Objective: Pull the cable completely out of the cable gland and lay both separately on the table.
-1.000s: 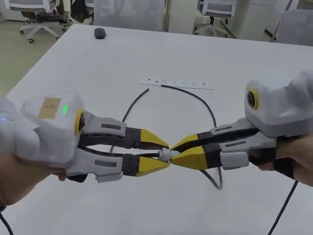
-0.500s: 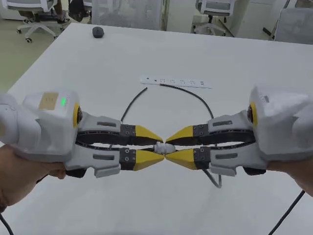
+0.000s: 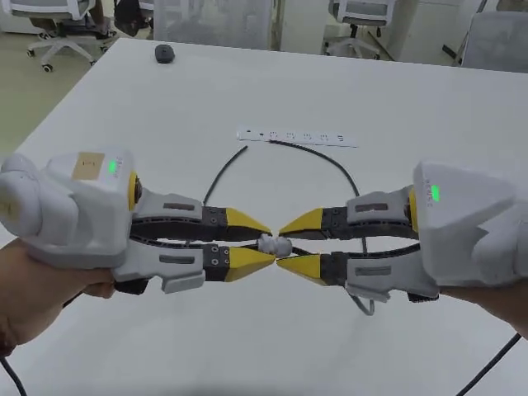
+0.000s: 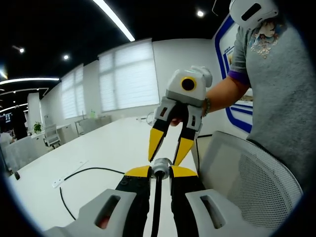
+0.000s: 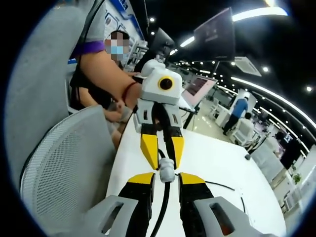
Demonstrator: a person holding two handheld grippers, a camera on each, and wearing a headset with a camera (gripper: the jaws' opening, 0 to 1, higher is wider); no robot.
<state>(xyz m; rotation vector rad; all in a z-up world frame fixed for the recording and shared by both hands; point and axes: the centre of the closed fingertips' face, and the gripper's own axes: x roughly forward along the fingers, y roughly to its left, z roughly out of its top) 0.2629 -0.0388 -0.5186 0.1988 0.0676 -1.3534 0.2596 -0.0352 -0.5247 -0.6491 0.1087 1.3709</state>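
Observation:
A small grey cable gland (image 3: 275, 245) hangs in the air above the white table (image 3: 165, 107), between two yellow-tipped grippers that meet tip to tip. My left gripper (image 3: 269, 244) comes in from the left and is shut on one end of the gland (image 4: 159, 168). From the right, my right gripper (image 3: 280, 247) is shut on its other end (image 5: 167, 172). The black cable (image 3: 330, 162) passes through the gland, runs back between both pairs of jaws and curves over the table behind them.
A white power strip (image 3: 297, 138) lies past the cable and a dark mouse (image 3: 164, 53) sits at the far left edge. Office chairs (image 3: 359, 21) stand beyond the table. A grey mesh chair (image 4: 247, 173) is near the front edge.
The right gripper has swung from a tilt to level, facing the left gripper straight on. Both stay closed on the gland and the cable has not slid out.

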